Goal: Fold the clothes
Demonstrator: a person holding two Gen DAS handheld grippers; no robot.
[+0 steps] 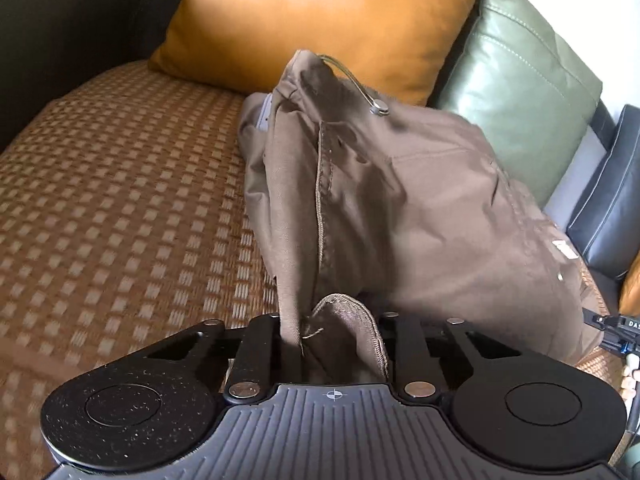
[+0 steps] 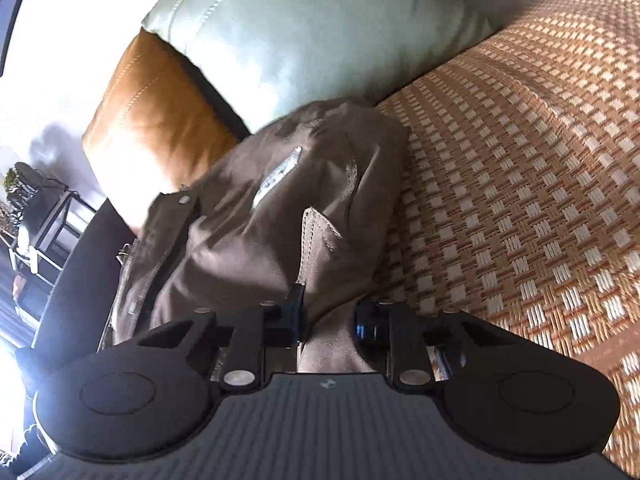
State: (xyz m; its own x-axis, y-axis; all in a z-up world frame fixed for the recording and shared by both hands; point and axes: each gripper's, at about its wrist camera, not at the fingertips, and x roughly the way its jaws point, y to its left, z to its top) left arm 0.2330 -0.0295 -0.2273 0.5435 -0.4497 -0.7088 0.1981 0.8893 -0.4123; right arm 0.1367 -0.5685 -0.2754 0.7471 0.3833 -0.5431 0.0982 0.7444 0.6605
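Item one: brown trousers (image 1: 400, 200), heaped on the woven mat (image 1: 120, 200) that covers the sofa seat, lying toward the seat's back edge against the cushions. We note a stitched seam running down the cloth, a metal snap (image 1: 379, 109) with a cord loop at the raised end, and a small pale label (image 1: 566, 249) near the heap's right side; its writing is too blurred for us to read. In the right wrist view we see a pale strip (image 2: 280, 172) inside a pocket slit, likewise unreadable.

Item two: left hand-held gripper (image 1: 340, 344), drawn in and pinching a hemmed fold of the trousers at the near end of the heap.

Item three: right hand-held gripper (image 2: 328, 320), drawn in on another gathered fold of the same trousers, the cloth bunched between its blue-tinted pads (image 2: 364, 322). A small part of it shows at the right edge of the left wrist view, bearing the letters "DAS" (image 1: 634, 324), cut off by the frame.

Item four: tan leather cushion (image 1: 320, 20), standing along the seat's back edge.

Item five: green leather cushion (image 1: 520, 92), beside the tan one, touching the trousers.

Item six: dark cushion (image 1: 612, 200), at the far right.

Item seven: metal-framed rack (image 2: 48, 216) beyond the sofa's end, contents indistinct.
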